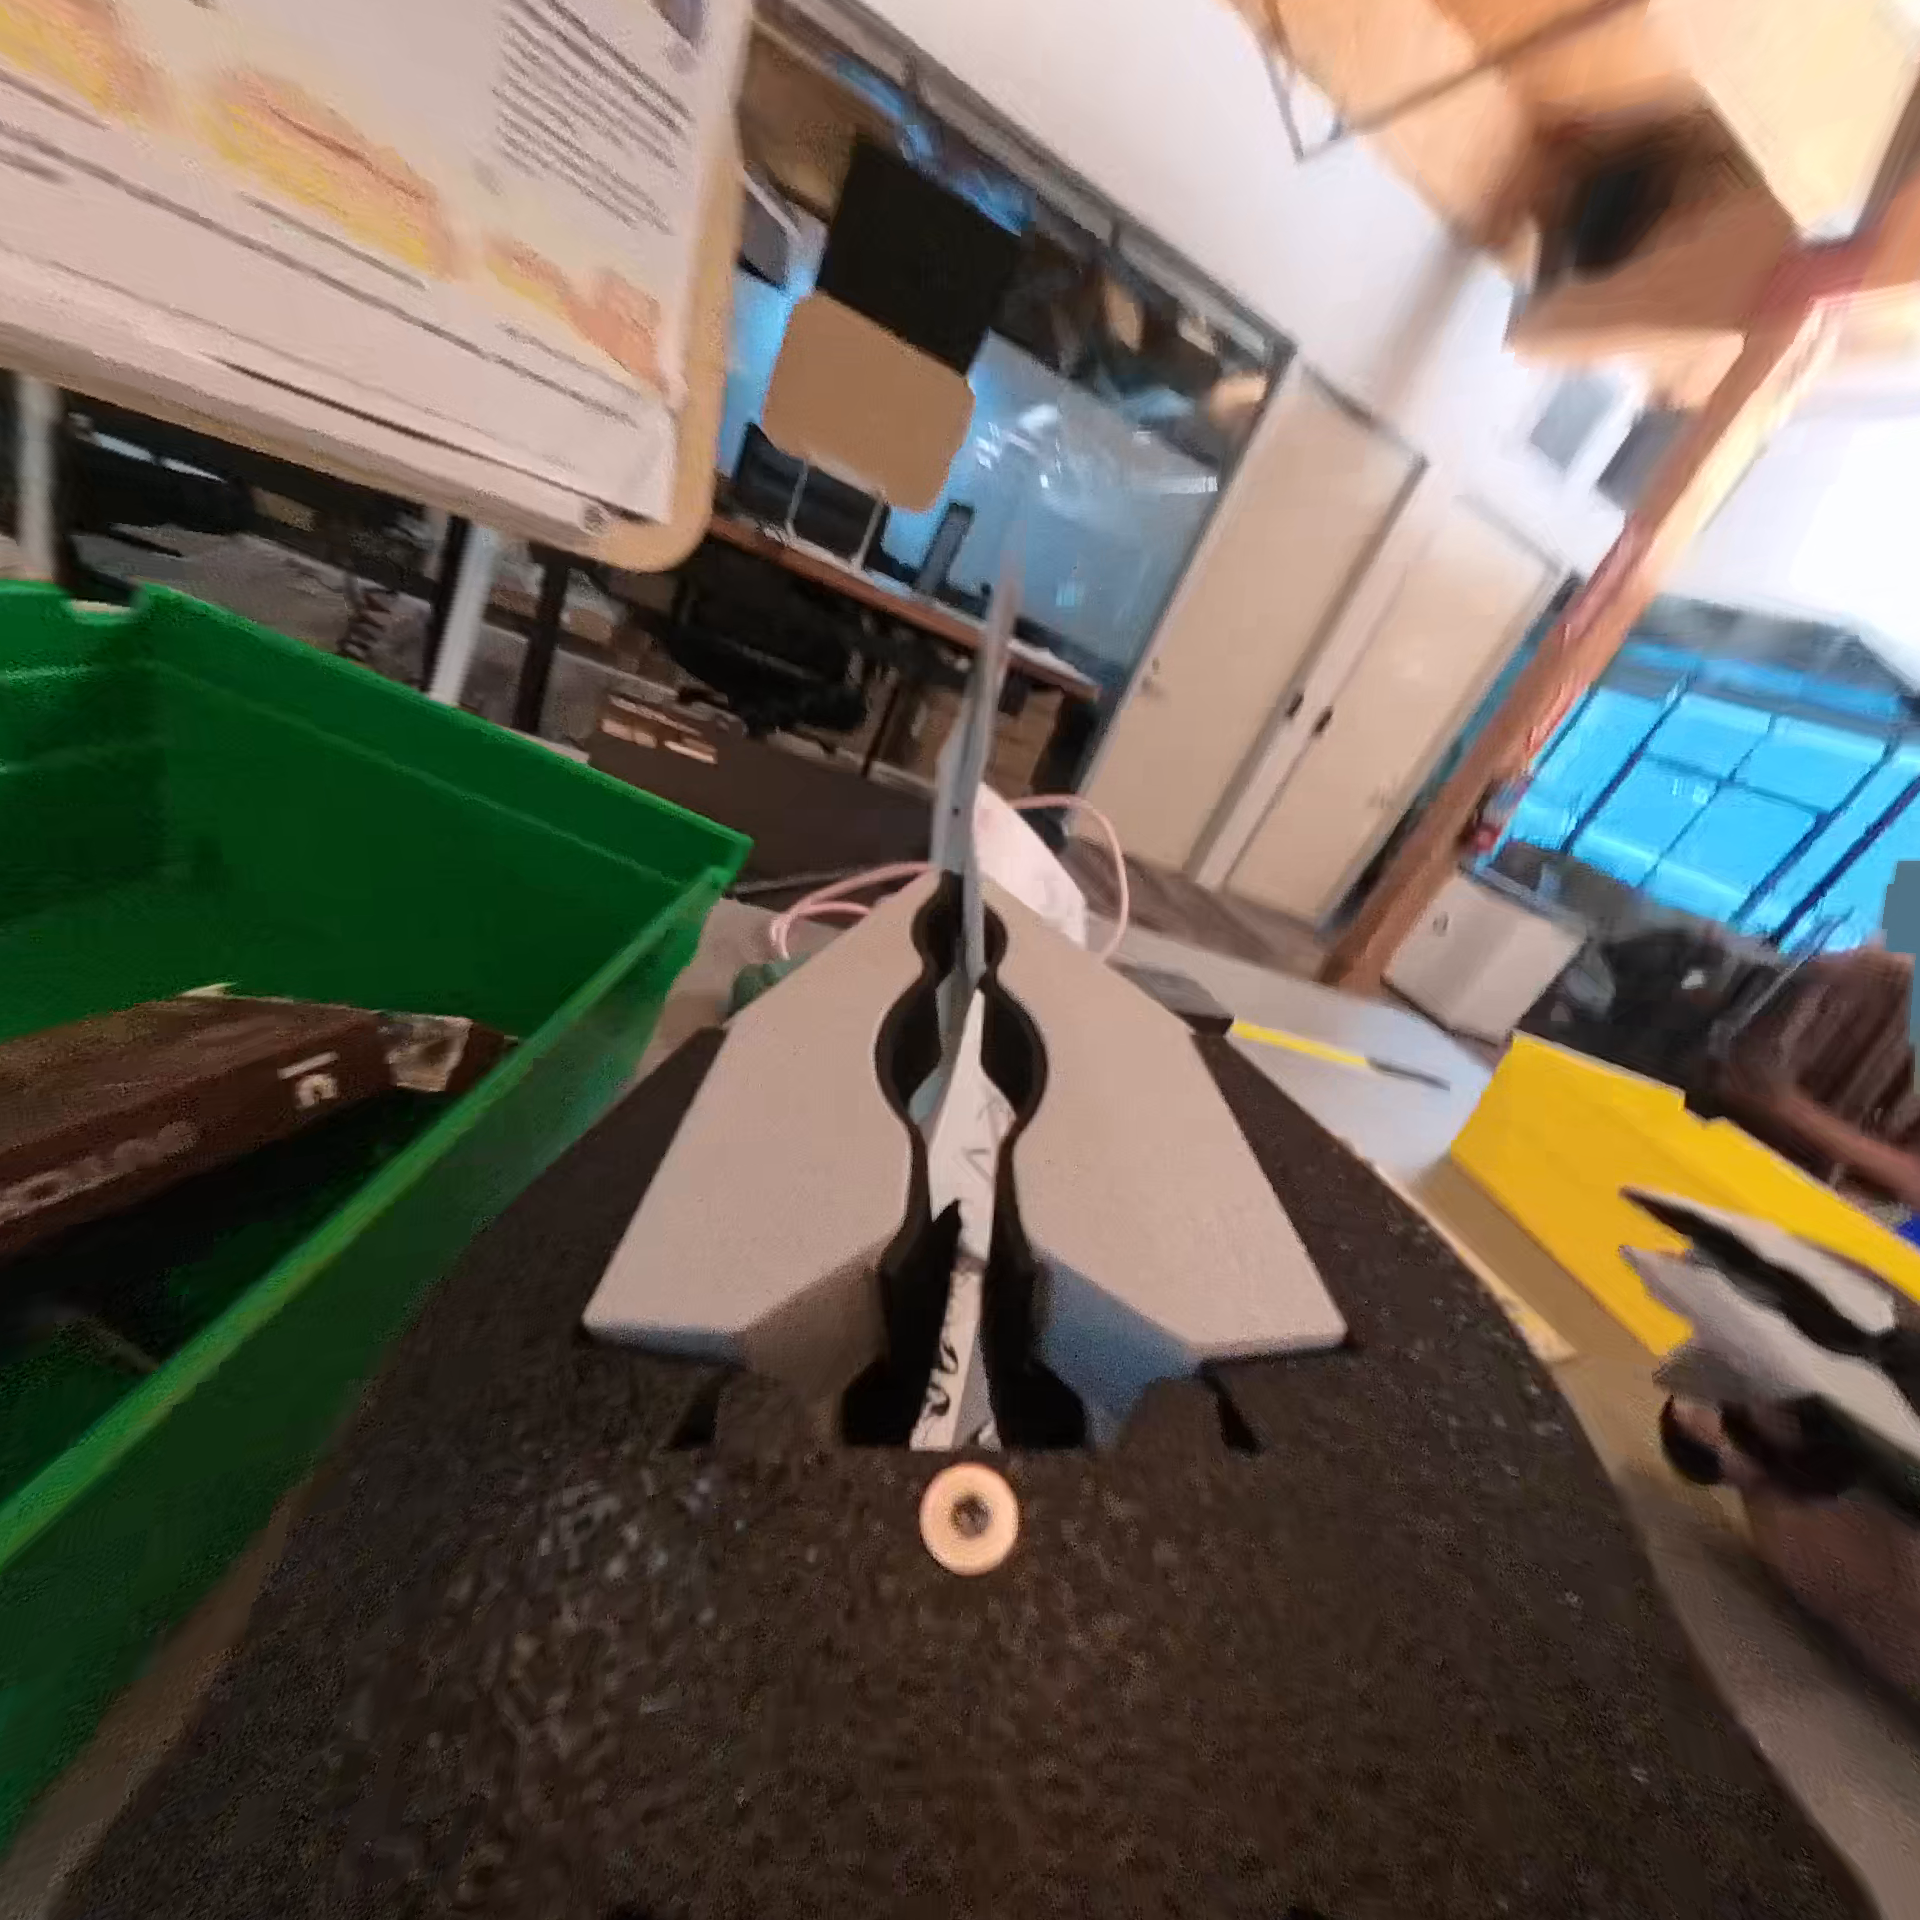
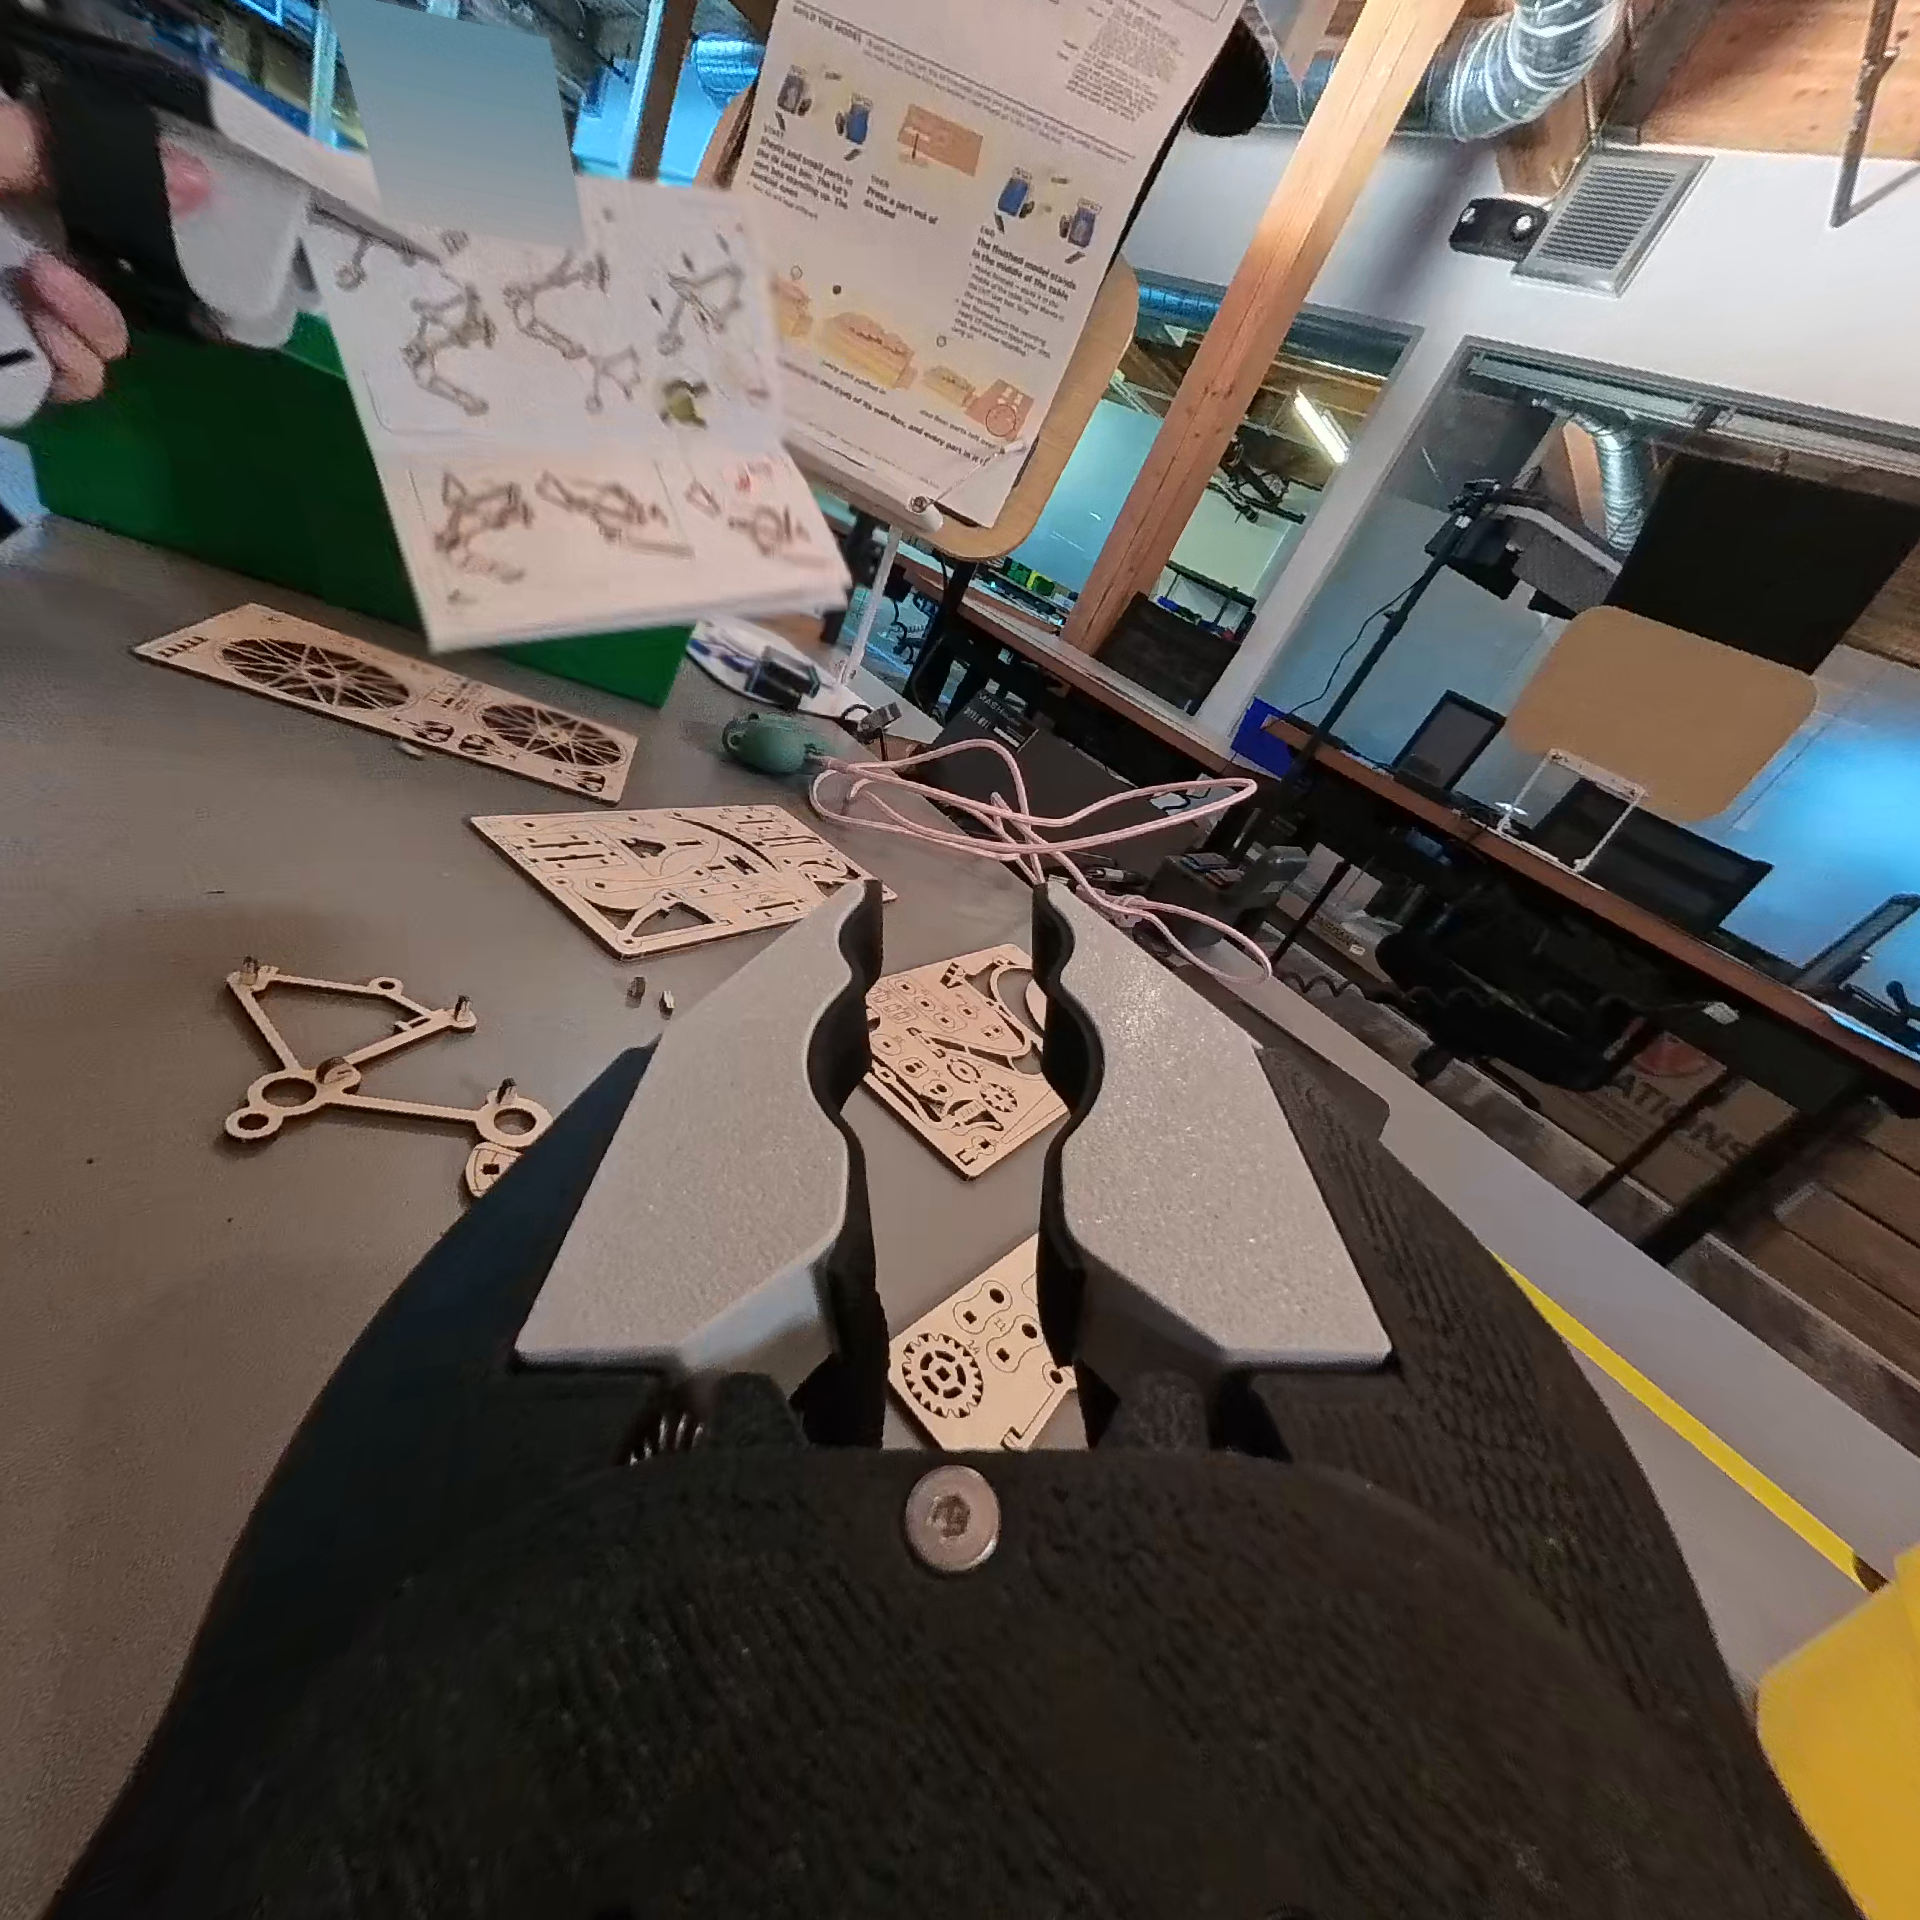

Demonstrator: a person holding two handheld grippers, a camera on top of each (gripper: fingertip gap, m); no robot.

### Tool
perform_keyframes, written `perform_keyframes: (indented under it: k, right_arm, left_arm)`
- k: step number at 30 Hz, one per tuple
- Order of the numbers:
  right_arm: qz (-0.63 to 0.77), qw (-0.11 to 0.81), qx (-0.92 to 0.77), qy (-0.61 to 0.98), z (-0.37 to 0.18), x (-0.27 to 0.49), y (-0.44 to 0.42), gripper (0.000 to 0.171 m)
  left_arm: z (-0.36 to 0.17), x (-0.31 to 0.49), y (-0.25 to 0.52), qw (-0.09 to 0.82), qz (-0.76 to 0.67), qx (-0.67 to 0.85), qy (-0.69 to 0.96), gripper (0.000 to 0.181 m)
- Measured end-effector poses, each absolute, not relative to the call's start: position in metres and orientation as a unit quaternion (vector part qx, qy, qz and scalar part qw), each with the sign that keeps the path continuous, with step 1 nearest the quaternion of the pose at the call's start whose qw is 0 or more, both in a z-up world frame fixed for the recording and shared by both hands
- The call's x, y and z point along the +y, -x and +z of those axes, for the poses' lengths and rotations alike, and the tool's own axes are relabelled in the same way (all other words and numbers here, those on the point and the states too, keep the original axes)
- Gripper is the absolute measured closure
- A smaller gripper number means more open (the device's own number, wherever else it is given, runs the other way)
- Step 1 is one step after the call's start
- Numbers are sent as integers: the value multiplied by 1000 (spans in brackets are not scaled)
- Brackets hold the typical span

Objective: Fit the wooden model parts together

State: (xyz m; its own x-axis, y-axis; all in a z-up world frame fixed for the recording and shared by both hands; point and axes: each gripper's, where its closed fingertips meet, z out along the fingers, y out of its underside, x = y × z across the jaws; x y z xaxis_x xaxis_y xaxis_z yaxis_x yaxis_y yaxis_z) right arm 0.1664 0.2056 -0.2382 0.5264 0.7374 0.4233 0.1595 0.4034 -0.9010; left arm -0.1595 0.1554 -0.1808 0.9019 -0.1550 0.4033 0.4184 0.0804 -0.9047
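My left gripper [image 1: 961,894] is shut on a thin white instruction booklet [image 1: 974,717], seen edge-on between the fingers. In the right wrist view that booklet [image 2: 582,416] hangs open in the air at upper left, held by the left gripper [image 2: 249,260] with a hand [image 2: 62,312] behind it. My right gripper [image 2: 958,904] is open and empty, low over the grey table [image 2: 156,883]. Wooden part sheets lie there: a wheel sheet [image 2: 384,696], a second sheet [image 2: 675,873], and a gear sheet [image 2: 956,1049] between the jaws. A partly joined wooden frame [image 2: 353,1070] lies left.
A green bin [image 1: 312,935] stands left of the left gripper, with a brown box [image 1: 156,1101] inside. A yellow bin [image 1: 1579,1164] sits right, near the right gripper [image 1: 1766,1309]. A poster board [image 2: 935,260], pink cable [image 2: 1039,831] and teal object [image 2: 769,743] are at the table's back. About 35 cm separates my left fingertips from my right.
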Motion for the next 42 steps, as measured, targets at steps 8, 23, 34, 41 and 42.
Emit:
perform_keyframes:
  k: [8, 23, 34, 41, 42]
  right_arm:
    - [196, 714, -429, 517, -238, 211, -170, 144]
    - [163, 710, -395, 559, -242, 228, -184, 146]
    - [96, 528, -364, 761, -309, 267, -205, 75]
    - [120, 413, -281, 858, -340, 277, -215, 50]
    - [114, 398, -278, 867, -346, 276, -216, 49]
  left_arm:
    - [-184, 145, 179, 730, -220, -141, 631, 181]
    - [-213, 163, 118, 634, -410, -111, 646, 181]
    - [-243, 168, 119, 650, -98, 20, 754, 123]
    - [-234, 162, 98, 681, 51, 120, 721, 110]
    - [-233, 162, 93, 684, 49, 130, 717, 111]
